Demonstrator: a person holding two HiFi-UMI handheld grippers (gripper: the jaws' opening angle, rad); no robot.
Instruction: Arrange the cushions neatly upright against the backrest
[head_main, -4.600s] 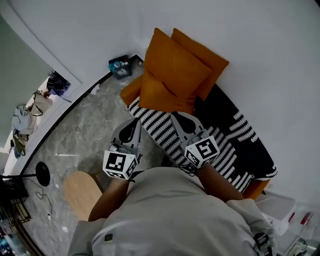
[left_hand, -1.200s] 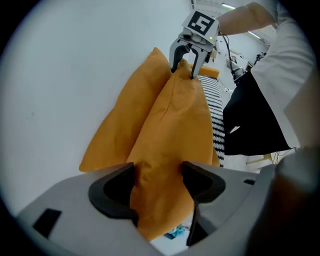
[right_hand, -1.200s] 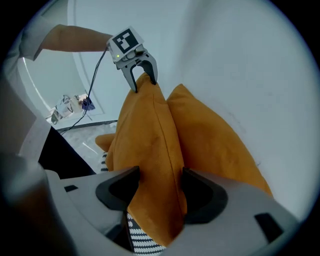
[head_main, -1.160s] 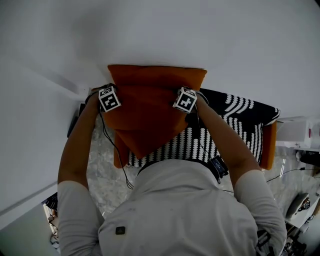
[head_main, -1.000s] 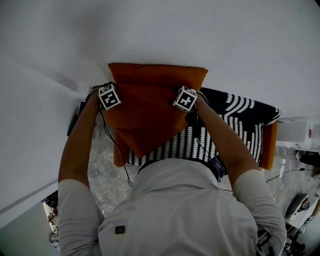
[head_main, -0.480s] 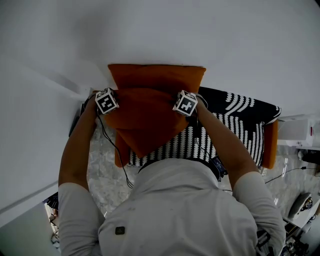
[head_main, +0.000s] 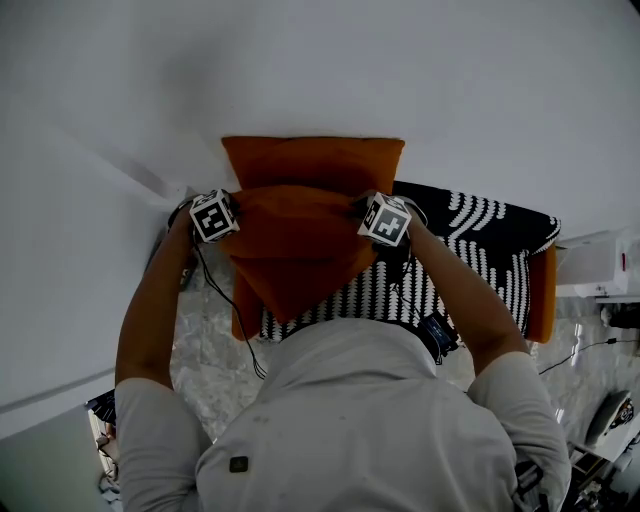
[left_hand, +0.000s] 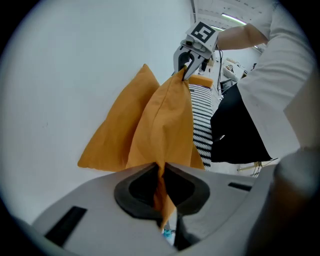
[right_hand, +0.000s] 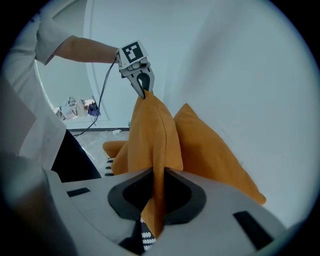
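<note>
Both sets of jaws have just been closing: left gripper (left_hand: 161, 176) and right gripper (right_hand: 158, 181) each pinch a top corner of the front cushion (head_main: 295, 250), just in front of the back cushion (head_main: 312, 160), probably so it hangs square, ready to stand upright

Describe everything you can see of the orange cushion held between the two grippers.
The front cushion is orange, of soft fabric, square with pointed corners and a creased face. It hangs with its lower corner pointing toward the person. The left gripper and right gripper, whose jaws have just been closing, each pinch its top edge at a corner. A second orange cushion stands just behind it against the wall.
</note>
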